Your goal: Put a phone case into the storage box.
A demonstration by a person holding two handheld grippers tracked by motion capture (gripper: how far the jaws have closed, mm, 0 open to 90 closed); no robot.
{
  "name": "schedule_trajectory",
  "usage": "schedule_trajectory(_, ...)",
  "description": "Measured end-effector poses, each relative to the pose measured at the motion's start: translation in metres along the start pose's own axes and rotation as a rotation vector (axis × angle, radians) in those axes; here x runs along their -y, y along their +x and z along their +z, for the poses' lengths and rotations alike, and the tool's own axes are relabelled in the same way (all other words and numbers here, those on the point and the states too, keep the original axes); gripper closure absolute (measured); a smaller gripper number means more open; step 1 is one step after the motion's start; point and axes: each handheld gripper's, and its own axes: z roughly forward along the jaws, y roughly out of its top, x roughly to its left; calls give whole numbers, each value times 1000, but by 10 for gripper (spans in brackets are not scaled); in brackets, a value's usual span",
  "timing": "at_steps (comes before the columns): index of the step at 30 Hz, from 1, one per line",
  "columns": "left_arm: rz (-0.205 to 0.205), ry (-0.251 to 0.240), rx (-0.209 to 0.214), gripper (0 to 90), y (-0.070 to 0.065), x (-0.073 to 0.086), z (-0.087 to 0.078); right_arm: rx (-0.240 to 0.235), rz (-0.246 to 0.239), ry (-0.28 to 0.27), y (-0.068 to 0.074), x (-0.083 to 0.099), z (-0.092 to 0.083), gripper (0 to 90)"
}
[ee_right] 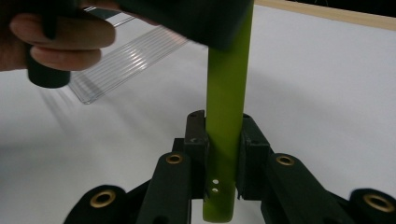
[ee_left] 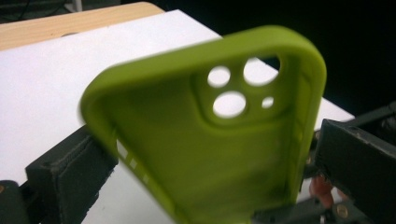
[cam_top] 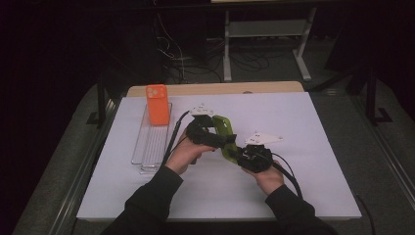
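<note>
Green phone case (cam_top: 226, 136) (one), one orange case (cam_top: 157, 104), two grippers

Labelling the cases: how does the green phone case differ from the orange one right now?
The green phone case is held off the table, with the right tongs shut on its edge; the orange phone case is untouched. Green is at the middle of the white table; orange lies flat on the far end of the clear tray at the left. Both have camera cutouts.
</note>
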Motion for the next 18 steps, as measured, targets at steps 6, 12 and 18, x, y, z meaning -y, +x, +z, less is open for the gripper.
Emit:
schedule_trajectory(6,-21,-31,-25,56,0,0,2,2,-5,4,1,1,1,755)
schedule_trajectory(12,-20,-42,1,105,3,0,1,6,-11,1,1,2,1,755)
schedule_trajectory(18,-17,-48,-8,134,4,-2,-1,1,-30,19,1,2,2,653)
